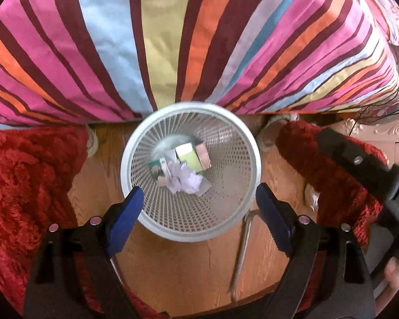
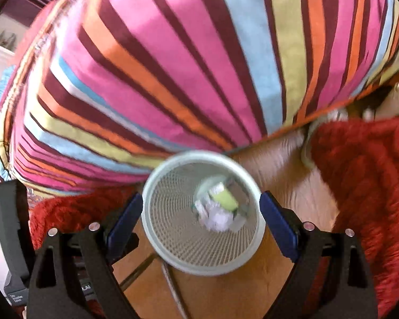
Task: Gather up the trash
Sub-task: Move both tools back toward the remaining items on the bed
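Observation:
A white mesh wastebasket stands on the wooden floor in front of the striped bed; it also shows in the right wrist view. Inside lie crumpled white paper, a yellow-green box, a pinkish box and a small green packet; the paper and green box show blurred in the right wrist view. My left gripper is open and empty above the basket's near rim. My right gripper is open and empty, its blue pads to either side of the basket.
A bed with a striped cover fills the far side. Red shaggy rugs lie left and right of the basket. A metal chair leg crosses the floor. The right gripper's body shows at the right edge.

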